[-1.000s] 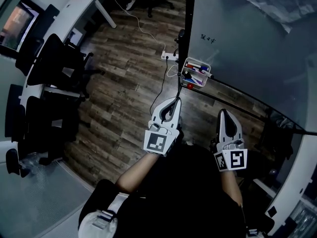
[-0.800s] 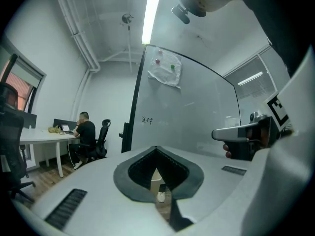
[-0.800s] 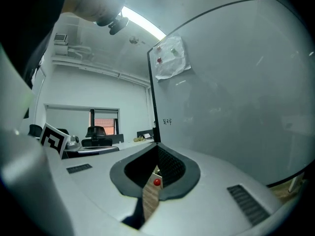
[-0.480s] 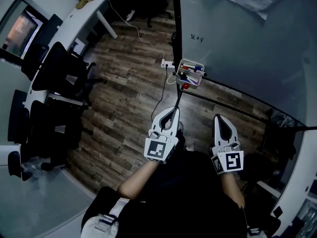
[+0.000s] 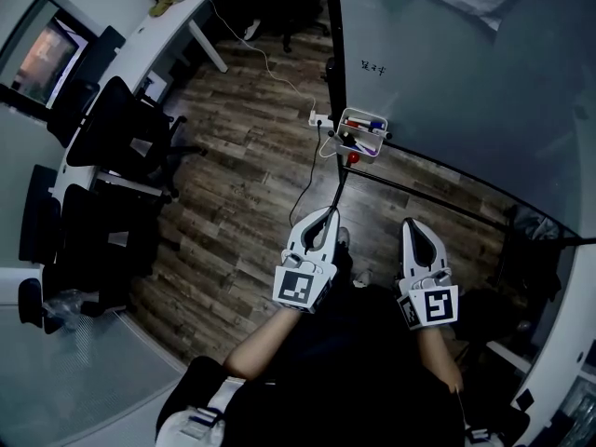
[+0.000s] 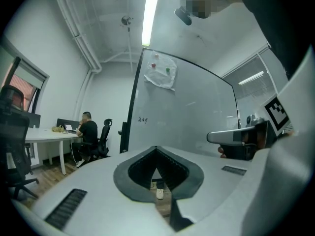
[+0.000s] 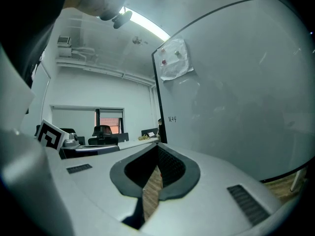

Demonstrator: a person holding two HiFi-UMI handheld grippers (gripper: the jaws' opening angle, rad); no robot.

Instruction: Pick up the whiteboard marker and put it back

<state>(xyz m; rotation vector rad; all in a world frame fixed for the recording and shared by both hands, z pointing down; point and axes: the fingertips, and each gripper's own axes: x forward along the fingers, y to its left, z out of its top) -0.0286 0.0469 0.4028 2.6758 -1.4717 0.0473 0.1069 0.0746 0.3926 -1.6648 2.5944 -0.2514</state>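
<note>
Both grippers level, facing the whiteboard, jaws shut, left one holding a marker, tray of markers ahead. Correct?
No: the left gripper holds no marker. The left gripper view shows its jaws together with nothing between them. The rest stands: the right gripper is shut too, both face the whiteboard, and the markers sit in the tray ahead.

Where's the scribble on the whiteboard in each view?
Head view: scribble upper centre, on the whiteboard, just right of its black frame edge.
Left gripper view: left of centre, just right of that edge.
Right gripper view: near centre, just right of that edge.
Shared landmark: the black frame edge.
</note>
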